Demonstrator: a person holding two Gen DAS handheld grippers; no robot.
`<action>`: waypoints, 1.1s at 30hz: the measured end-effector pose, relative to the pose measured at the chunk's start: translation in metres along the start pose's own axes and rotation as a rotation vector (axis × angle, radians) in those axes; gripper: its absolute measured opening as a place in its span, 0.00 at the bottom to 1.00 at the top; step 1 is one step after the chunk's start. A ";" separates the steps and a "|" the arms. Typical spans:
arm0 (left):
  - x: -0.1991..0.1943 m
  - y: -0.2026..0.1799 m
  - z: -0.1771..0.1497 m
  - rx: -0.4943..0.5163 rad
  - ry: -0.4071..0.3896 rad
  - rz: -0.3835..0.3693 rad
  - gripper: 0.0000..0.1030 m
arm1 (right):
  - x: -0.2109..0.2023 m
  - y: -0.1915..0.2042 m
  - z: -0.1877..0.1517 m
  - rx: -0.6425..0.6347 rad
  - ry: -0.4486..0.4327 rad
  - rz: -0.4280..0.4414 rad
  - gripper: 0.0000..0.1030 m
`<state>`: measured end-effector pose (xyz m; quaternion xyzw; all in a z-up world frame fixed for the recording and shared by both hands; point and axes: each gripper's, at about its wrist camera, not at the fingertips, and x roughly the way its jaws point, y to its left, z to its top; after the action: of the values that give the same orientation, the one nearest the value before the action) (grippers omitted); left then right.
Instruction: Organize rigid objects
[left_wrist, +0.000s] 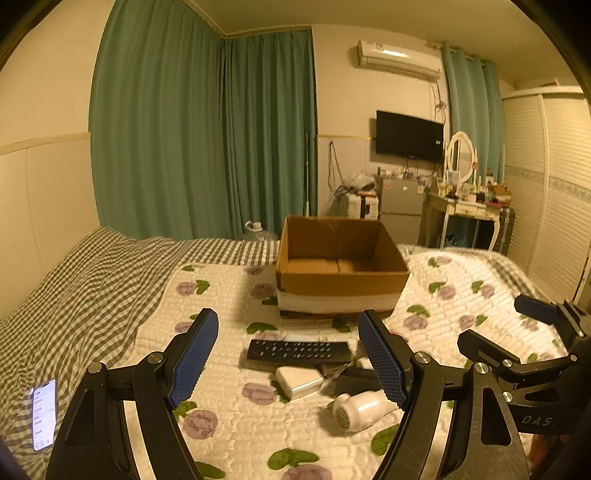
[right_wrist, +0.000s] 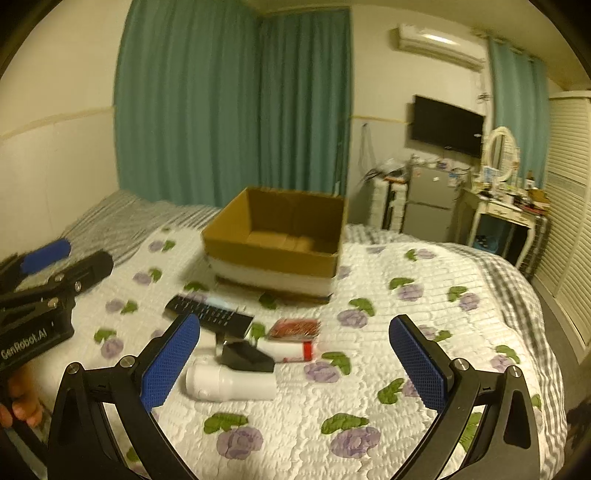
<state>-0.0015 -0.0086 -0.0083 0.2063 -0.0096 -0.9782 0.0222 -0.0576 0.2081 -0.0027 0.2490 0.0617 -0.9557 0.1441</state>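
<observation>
Remote control (left_wrist: 299, 351), white device (left_wrist: 360, 410), black block (right_wrist: 247, 357) and red packet (right_wrist: 294, 329) are lying clustered on the quilt (left_wrist: 229, 424), at six o'clock from the empty cardboard box (left_wrist: 340, 282). Nothing is being held yet; picking is seemingly starting. Left gripper (left_wrist: 291, 360) and right gripper (right_wrist: 295, 363) are hovering with jaws wide apart, touching nothing. Next: closing on one item.

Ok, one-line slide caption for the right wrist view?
Open right gripper above white cylinder, black remote and other items on floral quilt, empty cardboard box behind.
</observation>
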 end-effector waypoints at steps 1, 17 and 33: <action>0.003 0.002 -0.002 0.002 0.011 0.007 0.79 | 0.007 0.003 -0.001 -0.026 0.024 0.010 1.00; 0.077 0.045 -0.057 -0.027 0.243 0.073 0.79 | 0.122 0.062 -0.055 -0.474 0.382 0.255 0.88; 0.125 0.028 -0.056 0.057 0.325 0.050 0.79 | 0.116 0.028 -0.015 -0.241 0.264 0.233 0.49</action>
<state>-0.0916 -0.0432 -0.1088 0.3619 -0.0388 -0.9305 0.0418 -0.1386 0.1557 -0.0746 0.3586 0.1644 -0.8774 0.2731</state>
